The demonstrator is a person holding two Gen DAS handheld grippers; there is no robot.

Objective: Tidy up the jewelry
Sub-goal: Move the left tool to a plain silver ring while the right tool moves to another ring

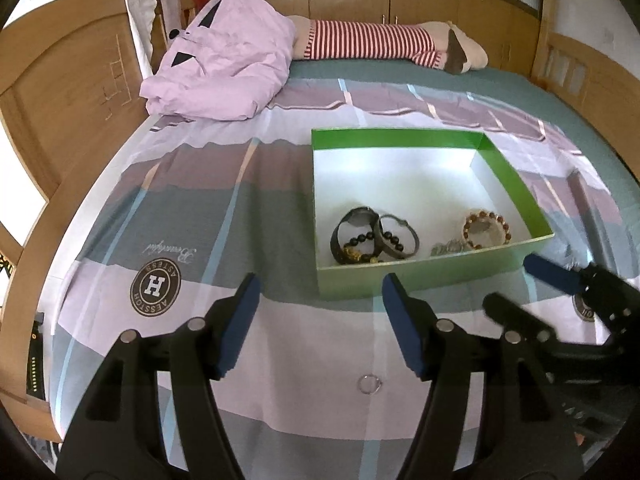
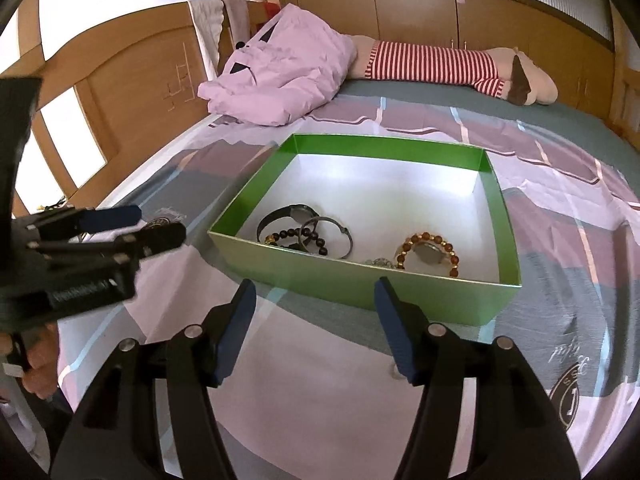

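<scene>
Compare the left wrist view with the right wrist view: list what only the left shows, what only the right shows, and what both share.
Only the left wrist view shows the small ring on the bedsheet, between the left gripper's open jaws. Only the right wrist view shows a hand holding the other tool. Both show the green box with the watch, bangle and bead bracelet inside, plus the open right gripper.

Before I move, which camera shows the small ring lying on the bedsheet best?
The left wrist view. There the ring lies in the open on the sheet, between the open left tongs, in front of the green box. In the right wrist view, the right tongs hide nearly all of it.
</scene>
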